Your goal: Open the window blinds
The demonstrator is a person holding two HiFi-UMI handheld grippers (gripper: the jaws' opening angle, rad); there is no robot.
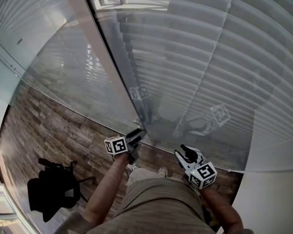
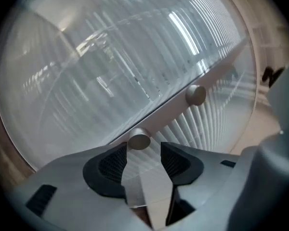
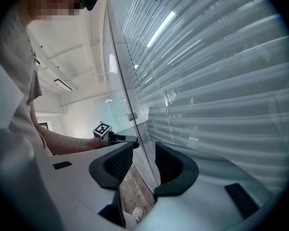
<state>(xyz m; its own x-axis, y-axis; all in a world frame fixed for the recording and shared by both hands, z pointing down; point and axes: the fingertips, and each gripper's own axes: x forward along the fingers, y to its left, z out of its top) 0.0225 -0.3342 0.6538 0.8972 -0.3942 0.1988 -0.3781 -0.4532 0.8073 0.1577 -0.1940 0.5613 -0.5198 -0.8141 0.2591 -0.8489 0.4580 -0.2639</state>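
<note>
Closed white slatted blinds [image 1: 210, 57] hang behind a glass wall. A pale frame strip [image 2: 173, 112] on the glass carries two round knobs. The nearer knob [image 2: 139, 141] sits just ahead of my left gripper [image 2: 143, 150], at the mouth of its open jaws, close to the left fingertip, and the pads do not press it. The farther knob [image 2: 196, 95] is up the strip. In the head view my left gripper [image 1: 136, 136] is at the glass by the frame. My right gripper [image 1: 187, 153] hovers to its right, open and empty, a little off the glass; its own view [image 3: 144, 153] faces the blinds [image 3: 221, 81].
A black office chair [image 1: 53, 189] stands on the wood-plank floor [image 1: 49, 130] at my lower left. A white wall [image 1: 278, 189] closes off the right side. The glass pane [image 1: 151, 82] runs right in front of both grippers.
</note>
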